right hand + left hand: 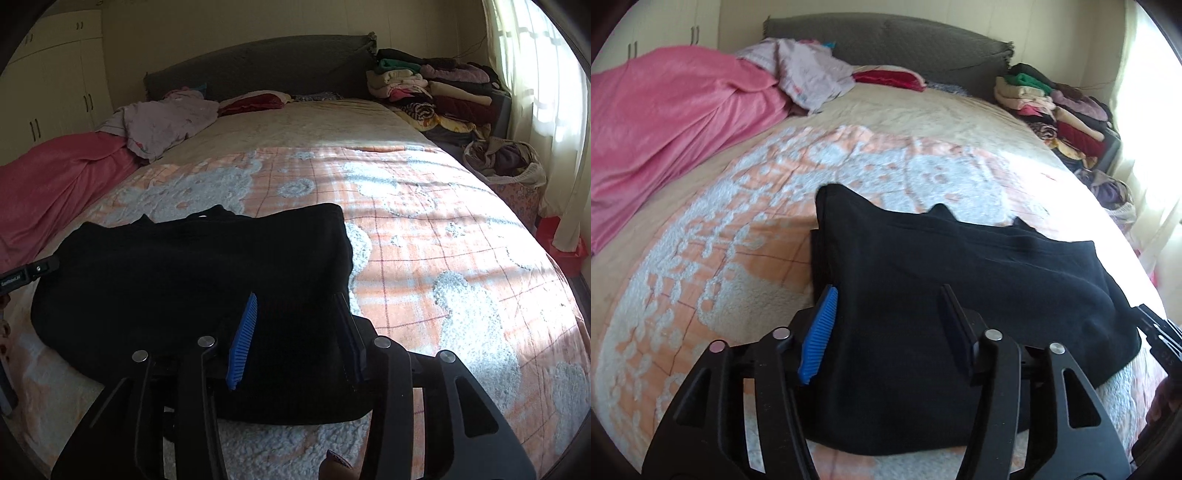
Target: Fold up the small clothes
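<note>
A black garment [960,295] lies folded on the bed [923,122], on an orange-and-white patterned blanket [720,266] that covers the bed's near half. The garment sits at the blanket's near edge, its far edge bumpy with two small points sticking up.

The left hand-held gripper [890,332] hangs over the garment's left part. Its jaws stand apart, a ribbed blue pad [818,336] on one finger and a dark pad on the other, with the black cloth seen below the gap; neither pad presses on the cloth. The right hand-held gripper [295,343] hangs over the garment's right part in the same way, jaws moderately apart, the cloth lying flat beneath them and not pinched. In the left wrist view the right hand-held gripper shows as a black piece at the garment's right end; in the right wrist view the left one shows at the garment's left end.

Beyond the garment, toward the dark grey headboard [258,66], a pink blanket [665,122] is heaped on the bed's left side, with a pale lilac cloth [809,74] crumpled against it and a red cloth [886,77] next to that. To the right of the headboard stands a stack of folded clothes [428,92], and nearer along the bed's right side a basket of laundry [506,162] sits under a curtained window [535,74]. Cream wardrobe doors [55,74] stand left of the headboard.
</note>
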